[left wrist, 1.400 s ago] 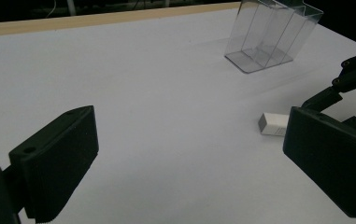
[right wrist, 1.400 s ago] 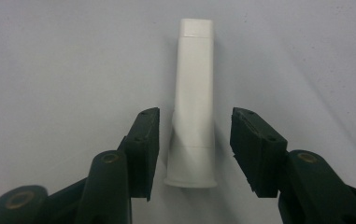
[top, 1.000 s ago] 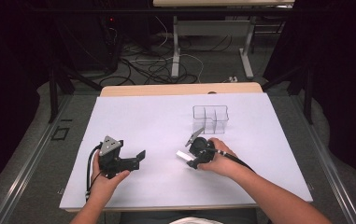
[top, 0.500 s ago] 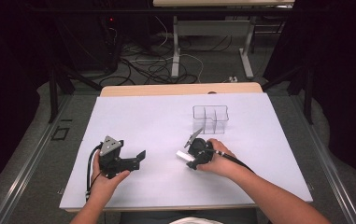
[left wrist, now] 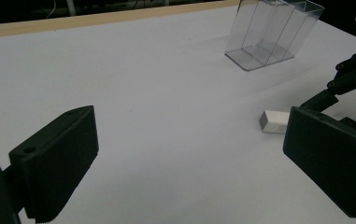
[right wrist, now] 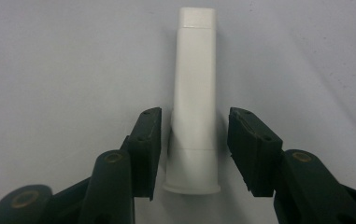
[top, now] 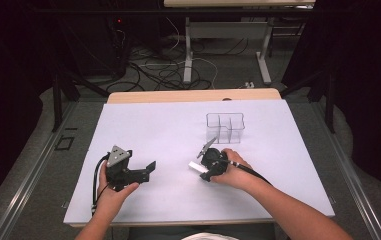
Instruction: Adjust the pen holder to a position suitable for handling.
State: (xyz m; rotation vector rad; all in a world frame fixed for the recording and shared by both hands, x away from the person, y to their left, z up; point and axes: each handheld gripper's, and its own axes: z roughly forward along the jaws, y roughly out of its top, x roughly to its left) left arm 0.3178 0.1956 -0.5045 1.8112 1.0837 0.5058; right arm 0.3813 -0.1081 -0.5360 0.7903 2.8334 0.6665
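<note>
A small white oblong block (top: 194, 166) lies flat on the white table sheet (top: 168, 130). My right gripper (top: 201, 169) is low over it, open, with one jaw on each side of the white block (right wrist: 195, 93) and a thin gap left on both sides. The block's far end sticks out past the fingertips. My left gripper (top: 145, 172) rests at the front left, open wide and holding nothing, its jaws pointing toward the white block (left wrist: 273, 121). In the left gripper view, the right gripper (left wrist: 353, 79) stands just behind the block.
A clear plastic box with compartments (top: 225, 127) stands upright on the sheet just beyond the right gripper, and appears as the clear box (left wrist: 271, 32) in the left gripper view. The table's wooden back edge (top: 193, 95) lies beyond it. Cables lie on the floor behind.
</note>
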